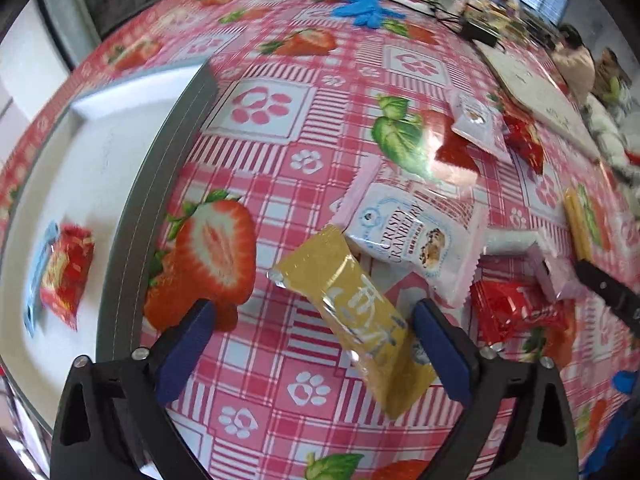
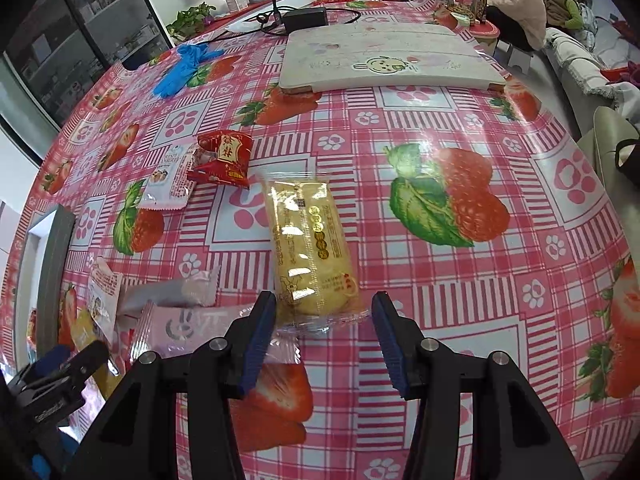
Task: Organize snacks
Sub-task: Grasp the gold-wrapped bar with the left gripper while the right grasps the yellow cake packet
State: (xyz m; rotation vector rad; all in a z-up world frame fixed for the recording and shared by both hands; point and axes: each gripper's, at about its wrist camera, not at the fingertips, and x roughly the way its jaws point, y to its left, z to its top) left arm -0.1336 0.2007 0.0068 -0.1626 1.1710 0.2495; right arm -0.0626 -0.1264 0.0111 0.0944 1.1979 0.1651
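Pink checked oilcloth printed with strawberries covers our counter (image 1: 280, 184), and the snacks lie scattered across it. Our landmark is the white tray (image 1: 92, 168) with its grey rim, on the counter's left side.

In the left wrist view our left tool (image 1: 316, 332) stands wide open, its blue pads on either side of a gold snack bar (image 1: 352, 312); we cannot tell whether either pad touches it. That bar lies aslant on the counter, just right of the tray's rim. Beyond the bar, farther right of the tray, a white cranberry biscuit packet (image 1: 408, 236) overlaps a pale pink wrapper. A red packet (image 1: 516, 312) sits right of that again, well apart from the tray. Inside the tray a red sweet packet (image 1: 66, 272) rests on the white floor beside something light blue.

In the right wrist view our right tool (image 2: 324, 328) is also spread open and holds nothing; a clear-wrapped yellow cake (image 2: 312, 252) lies between and just ahead of its fingertips, well to the right of the tray (image 2: 52, 264). Between cake and tray lie a pink rabbit-print packet (image 2: 188, 324) and a small white packet. A red packet (image 2: 224, 156) sits farther off, beside another white one. Far beyond the tray lie a blue glove (image 2: 184, 68) and a white board (image 2: 384, 60).
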